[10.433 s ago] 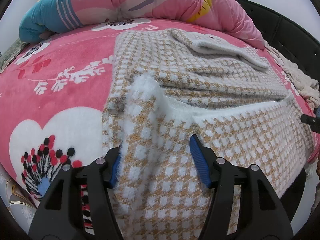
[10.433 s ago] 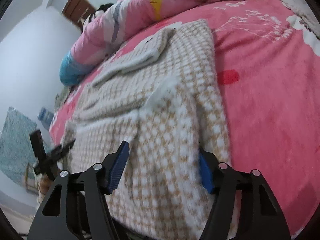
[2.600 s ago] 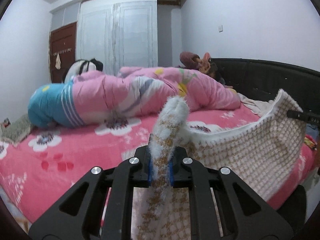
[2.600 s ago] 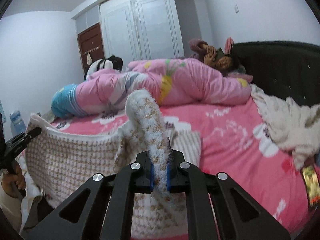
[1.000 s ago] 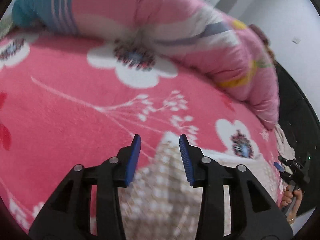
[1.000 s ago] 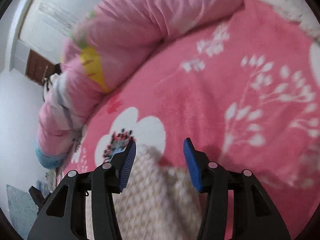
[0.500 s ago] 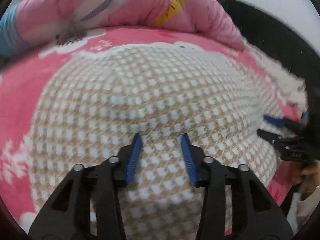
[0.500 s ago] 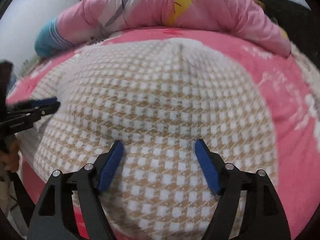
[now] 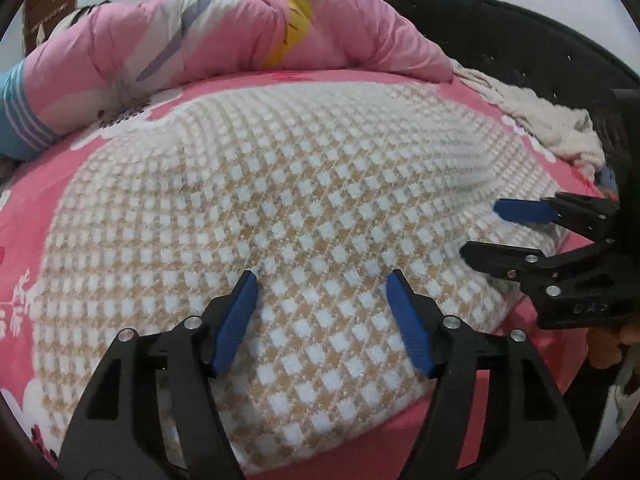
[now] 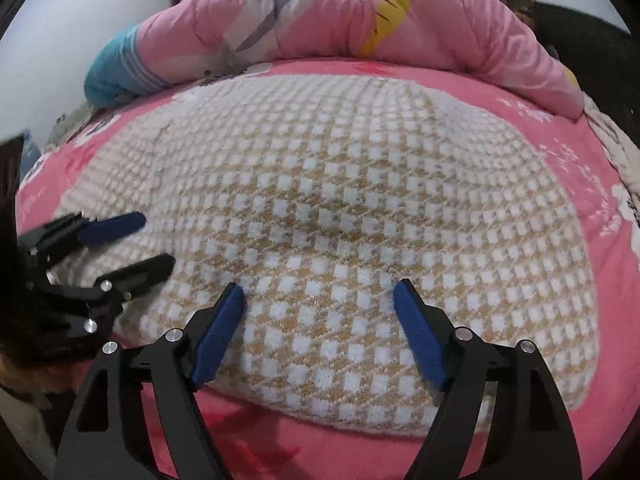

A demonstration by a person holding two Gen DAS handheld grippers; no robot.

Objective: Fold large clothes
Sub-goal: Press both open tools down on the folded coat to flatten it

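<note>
A tan and white checked knit garment (image 9: 304, 200) lies folded flat on the pink flowered bed cover (image 9: 24, 220); it also fills the right wrist view (image 10: 344, 208). My left gripper (image 9: 322, 280) is open and empty, just above the garment's near part. My right gripper (image 10: 320, 292) is open and empty over the garment's near edge. Each gripper shows in the other's view: the right one (image 9: 484, 228) at the garment's right side, the left one (image 10: 156, 240) at its left side.
A rolled pink and blue quilt (image 9: 208, 36) lies across the far side of the bed. A white fluffy cloth (image 9: 548, 120) lies at the right by the black headboard (image 9: 500, 36). The bed's near edge is just below the garment.
Both grippers held up the garment's edge, carried it to the far side and let go. They have since drawn back toward the near edge and opened wider.
</note>
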